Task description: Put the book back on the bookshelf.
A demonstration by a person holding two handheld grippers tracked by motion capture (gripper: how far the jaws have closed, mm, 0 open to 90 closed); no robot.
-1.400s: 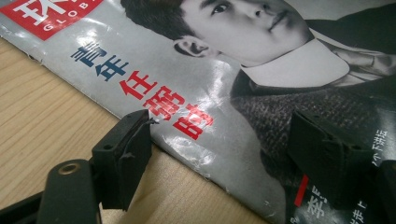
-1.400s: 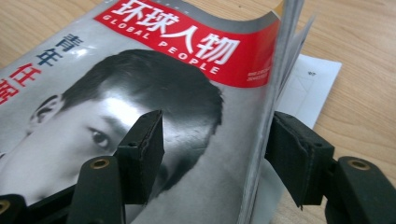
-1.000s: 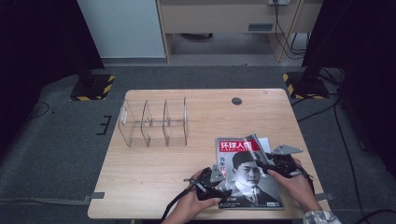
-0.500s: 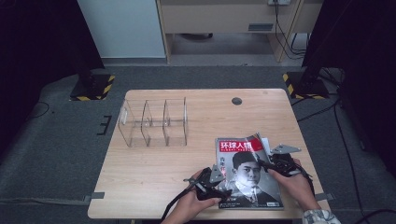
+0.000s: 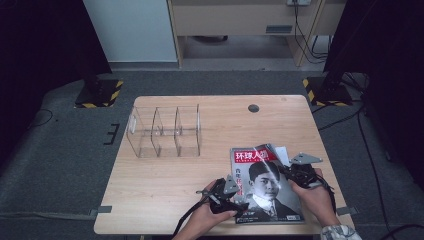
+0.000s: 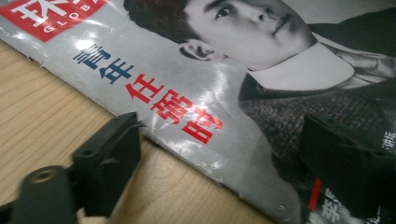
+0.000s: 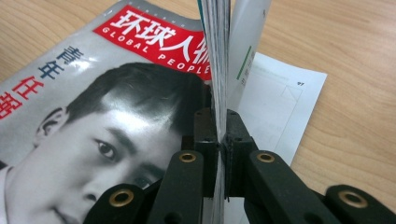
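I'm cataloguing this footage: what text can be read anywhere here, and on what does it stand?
"环球人物" and "GLOBAL PEOPLE": white on the red masthead of the magazine.
"青年任弼时": blue and red characters down the cover's left side.
Print on the white sheet under the magazine and small print at the cover's lower corner: too small to read.

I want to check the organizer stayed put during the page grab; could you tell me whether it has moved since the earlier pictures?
No. The clear organizer sits at the same spot relative to the table's dark round hole.
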